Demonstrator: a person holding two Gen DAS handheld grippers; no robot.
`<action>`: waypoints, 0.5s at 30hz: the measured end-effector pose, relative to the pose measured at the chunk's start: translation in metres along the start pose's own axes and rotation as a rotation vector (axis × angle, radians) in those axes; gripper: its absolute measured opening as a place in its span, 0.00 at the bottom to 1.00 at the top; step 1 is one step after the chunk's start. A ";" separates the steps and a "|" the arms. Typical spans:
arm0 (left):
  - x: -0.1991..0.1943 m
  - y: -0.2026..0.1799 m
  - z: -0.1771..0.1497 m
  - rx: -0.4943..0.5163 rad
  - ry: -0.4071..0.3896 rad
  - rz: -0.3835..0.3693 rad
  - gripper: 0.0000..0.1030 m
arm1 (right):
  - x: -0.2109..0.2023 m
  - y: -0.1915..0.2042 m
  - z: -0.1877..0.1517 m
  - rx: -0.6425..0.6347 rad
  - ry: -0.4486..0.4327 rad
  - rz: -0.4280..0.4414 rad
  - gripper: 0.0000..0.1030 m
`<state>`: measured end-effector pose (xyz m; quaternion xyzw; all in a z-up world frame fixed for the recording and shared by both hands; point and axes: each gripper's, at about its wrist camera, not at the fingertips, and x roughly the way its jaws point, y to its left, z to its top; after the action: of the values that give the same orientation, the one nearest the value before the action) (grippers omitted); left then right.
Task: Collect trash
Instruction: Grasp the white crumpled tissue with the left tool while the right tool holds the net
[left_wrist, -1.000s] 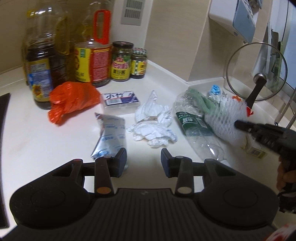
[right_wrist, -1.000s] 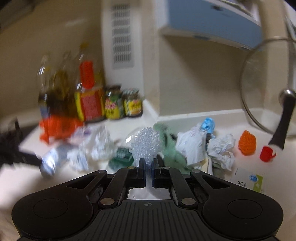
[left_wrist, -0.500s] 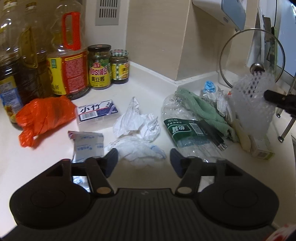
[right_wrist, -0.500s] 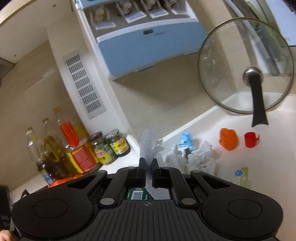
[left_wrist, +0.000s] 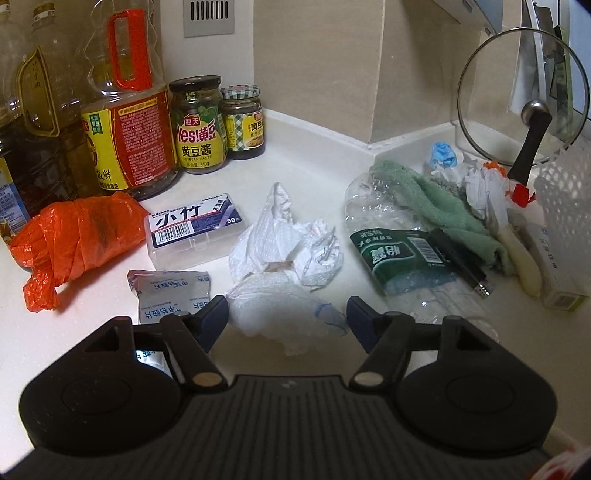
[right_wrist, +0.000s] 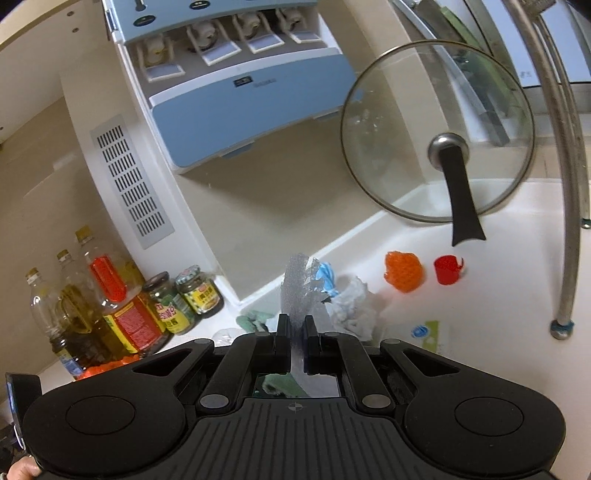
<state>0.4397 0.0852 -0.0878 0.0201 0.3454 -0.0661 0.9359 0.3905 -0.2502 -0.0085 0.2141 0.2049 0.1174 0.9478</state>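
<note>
Crumpled white paper towels (left_wrist: 284, 254) lie mid-counter, and their near end sits between the spread fingers of my left gripper (left_wrist: 287, 314), whose jaws are opening and press on nothing. A silver sachet (left_wrist: 170, 291) lies by the left finger. Further right are a crushed clear bottle with a green label (left_wrist: 399, 254) and a green cloth (left_wrist: 439, 206). My right gripper (right_wrist: 296, 334) is shut on a white foam net sleeve (right_wrist: 301, 291), lifted above the counter; the same sleeve (left_wrist: 563, 192) shows at the right edge of the left wrist view.
An orange plastic bag (left_wrist: 74, 236), a clear floss box (left_wrist: 195, 229), oil bottles (left_wrist: 125, 122) and sauce jars (left_wrist: 199, 125) stand at the back left. A glass lid (right_wrist: 436, 133) leans on the wall. An orange net (right_wrist: 404, 271), a red cap (right_wrist: 447, 269) and a small carton (left_wrist: 561, 273) lie right.
My left gripper opened wider and came down toward the paper towels. My right gripper lifted the foam sleeve off the trash pile and rolled, so its view now tilts up the wall.
</note>
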 end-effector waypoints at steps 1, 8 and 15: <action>0.000 0.001 -0.001 -0.001 0.004 -0.002 0.60 | -0.001 -0.001 -0.001 0.003 0.001 -0.003 0.06; -0.003 0.006 -0.004 -0.039 0.025 -0.014 0.32 | -0.004 -0.006 -0.004 0.021 0.010 -0.005 0.06; -0.017 0.007 -0.005 -0.044 0.003 -0.002 0.25 | -0.007 -0.007 -0.007 0.022 0.022 0.014 0.06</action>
<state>0.4247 0.0939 -0.0805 -0.0009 0.3484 -0.0593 0.9355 0.3819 -0.2560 -0.0149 0.2247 0.2153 0.1241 0.9422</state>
